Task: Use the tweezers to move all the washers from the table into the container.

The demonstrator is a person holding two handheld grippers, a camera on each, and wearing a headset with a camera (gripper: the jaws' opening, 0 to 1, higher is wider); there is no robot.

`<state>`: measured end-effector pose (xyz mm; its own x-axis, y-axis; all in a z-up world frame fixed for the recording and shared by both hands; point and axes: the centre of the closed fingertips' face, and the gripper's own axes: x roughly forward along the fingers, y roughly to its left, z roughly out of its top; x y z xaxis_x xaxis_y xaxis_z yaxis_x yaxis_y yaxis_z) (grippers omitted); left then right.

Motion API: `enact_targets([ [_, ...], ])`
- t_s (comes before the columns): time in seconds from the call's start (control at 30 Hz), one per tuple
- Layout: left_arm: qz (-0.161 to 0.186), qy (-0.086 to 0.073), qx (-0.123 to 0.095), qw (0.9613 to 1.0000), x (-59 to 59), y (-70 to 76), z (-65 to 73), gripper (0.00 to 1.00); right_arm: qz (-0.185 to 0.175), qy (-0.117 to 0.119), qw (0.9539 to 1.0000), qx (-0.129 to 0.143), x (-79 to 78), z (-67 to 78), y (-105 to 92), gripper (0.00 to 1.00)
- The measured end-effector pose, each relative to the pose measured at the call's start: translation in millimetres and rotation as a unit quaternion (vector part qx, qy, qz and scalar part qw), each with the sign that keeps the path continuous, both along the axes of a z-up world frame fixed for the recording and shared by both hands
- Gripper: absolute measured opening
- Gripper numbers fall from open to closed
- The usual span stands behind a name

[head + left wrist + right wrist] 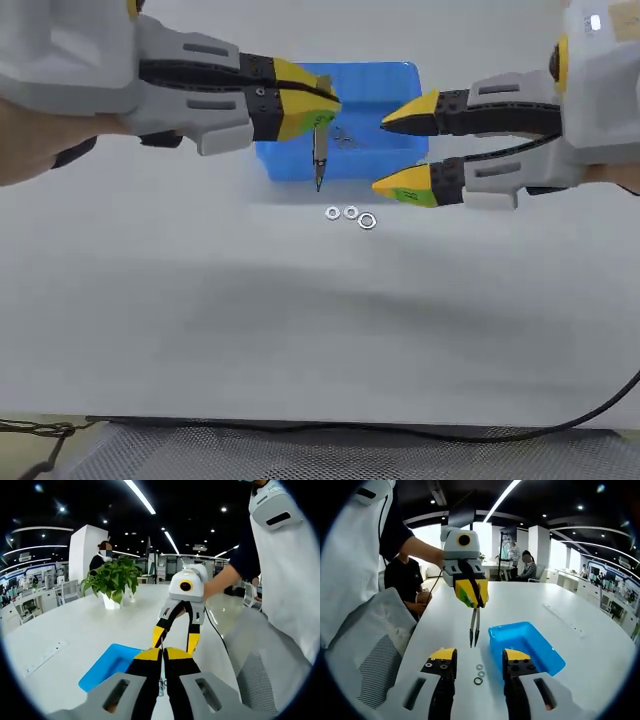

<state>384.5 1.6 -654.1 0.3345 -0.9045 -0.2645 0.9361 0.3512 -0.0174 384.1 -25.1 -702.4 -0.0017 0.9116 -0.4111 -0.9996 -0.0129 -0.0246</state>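
Left gripper (325,103) clamps tweezers (320,160) near three washers (350,214); right gripper (380,153) gapes wide, empty

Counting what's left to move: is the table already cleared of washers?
No, three washers lie on the table just in front of the blue container.

Bright overhead strip lights, soft table shadows, fisheye-warped edges, sharp focus
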Motion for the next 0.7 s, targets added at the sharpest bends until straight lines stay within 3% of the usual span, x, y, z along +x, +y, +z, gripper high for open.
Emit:
enact_targets([
  [0.23, 0.002, 0.016, -0.002, 0.9999, -3.6, -4.9, -13.9, 0.05, -0.016, 0.014, 0.9998, -0.002, -4.3, -3.7, -19.5, 0.38],
  [0.37, 0.008, 0.008, -0.003, 0.9999, -0.4, -5.9, -16.3, 0.05, -0.031, 0.018, 0.9994, 0.000, -3.5, -3.8, -30.4, 0.38],
  [0.43, 0.009, 0.002, 0.007, 0.9999, 1.5, -5.2, -19.3, 0.05, -0.038, 0.018, 0.9991, 0.001, -4.2, -3.8, -35.5, 0.38],
  [0.7, 0.021, 0.010, 0.007, 0.9997, 8.6, -5.8, -28.5, 0.05, -0.059, 0.025, 0.9979, -0.002, -6.7, -7.5, -51.5, 0.38],
])
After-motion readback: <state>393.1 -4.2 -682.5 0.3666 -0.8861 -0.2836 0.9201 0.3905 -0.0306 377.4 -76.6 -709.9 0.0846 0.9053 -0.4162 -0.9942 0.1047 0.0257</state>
